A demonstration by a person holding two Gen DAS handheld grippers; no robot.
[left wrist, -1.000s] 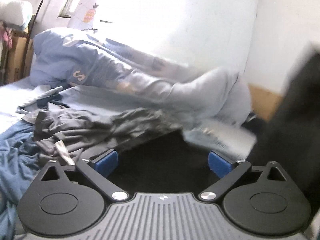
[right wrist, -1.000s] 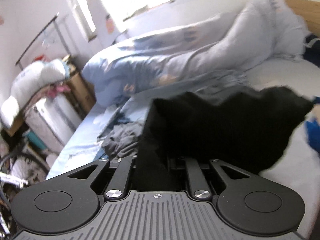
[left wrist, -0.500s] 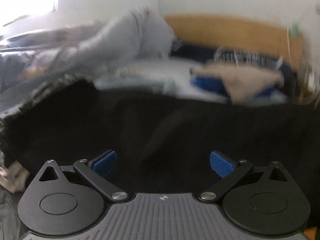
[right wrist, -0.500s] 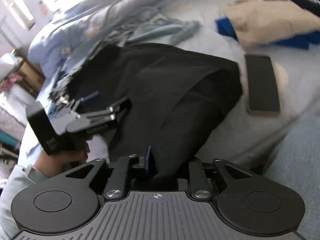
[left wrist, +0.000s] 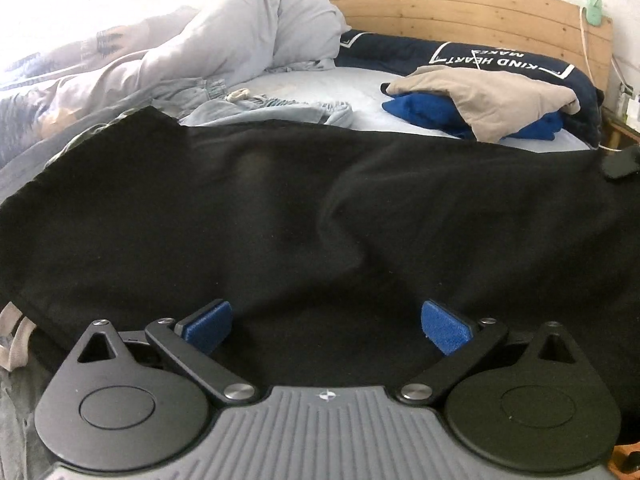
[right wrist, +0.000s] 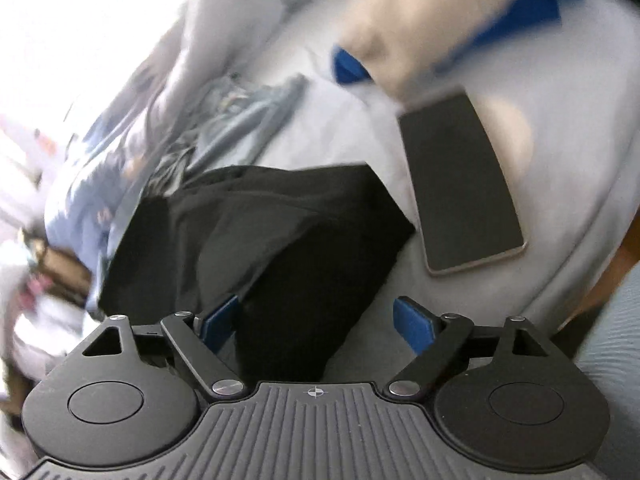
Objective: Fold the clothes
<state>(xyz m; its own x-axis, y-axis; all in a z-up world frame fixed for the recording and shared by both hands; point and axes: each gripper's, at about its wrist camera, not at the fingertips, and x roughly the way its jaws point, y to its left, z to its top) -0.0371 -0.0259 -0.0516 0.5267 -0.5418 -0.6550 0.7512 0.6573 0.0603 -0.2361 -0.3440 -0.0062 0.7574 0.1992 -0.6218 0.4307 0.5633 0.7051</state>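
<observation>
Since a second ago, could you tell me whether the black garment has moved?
Yes. The black garment has come down from hanging in the air and now lies spread on the bed sheet, beside the phone.

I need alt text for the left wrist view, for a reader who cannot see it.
A black garment lies spread over the bed, with the open left gripper just above its near edge. Behind it lie a beige garment on blue clothes and a wooden headboard.

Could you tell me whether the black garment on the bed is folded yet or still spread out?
Spread out, not folded: the black garment lies as one wide, wrinkled sheet across the bed, its far edge running nearly the whole width of the left wrist view.
</observation>
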